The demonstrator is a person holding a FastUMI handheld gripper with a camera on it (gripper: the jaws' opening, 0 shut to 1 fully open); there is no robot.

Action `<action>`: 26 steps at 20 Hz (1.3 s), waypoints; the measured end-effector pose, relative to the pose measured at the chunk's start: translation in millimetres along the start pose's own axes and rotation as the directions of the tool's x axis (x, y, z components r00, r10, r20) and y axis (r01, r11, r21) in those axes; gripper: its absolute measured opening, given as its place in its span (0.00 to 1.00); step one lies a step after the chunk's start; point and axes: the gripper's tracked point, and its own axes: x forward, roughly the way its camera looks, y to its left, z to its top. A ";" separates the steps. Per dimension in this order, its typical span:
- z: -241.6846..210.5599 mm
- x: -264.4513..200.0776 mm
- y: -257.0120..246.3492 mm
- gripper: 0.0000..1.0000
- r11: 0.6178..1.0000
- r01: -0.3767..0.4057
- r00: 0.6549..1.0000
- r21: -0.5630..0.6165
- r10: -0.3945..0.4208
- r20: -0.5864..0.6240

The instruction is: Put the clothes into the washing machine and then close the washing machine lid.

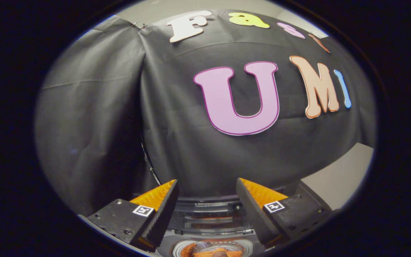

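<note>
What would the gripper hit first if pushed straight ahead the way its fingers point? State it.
Most likely the black cloth booth wall. The gripper is open, its fingers holding nothing, and nothing stands between them and the wall. Depth is unclear. The washing machine's round opening lies below that line.

My gripper (207, 187) hangs over the washing machine (209, 214), fingers apart with nothing between. Clothes (205, 251) lie in its drum below; the booth's cloth wall (177, 125) stands beyond.
</note>
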 end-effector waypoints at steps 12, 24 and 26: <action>-35.5 74.5 22.7 0.96 0.984 0.023 0.996 -0.176 -0.009 0.084; -58.4 51.6 12.8 0.98 0.986 0.094 0.991 -0.136 -0.079 0.109; -60.2 43.0 15.4 0.98 0.987 0.085 0.989 -0.135 -0.068 0.128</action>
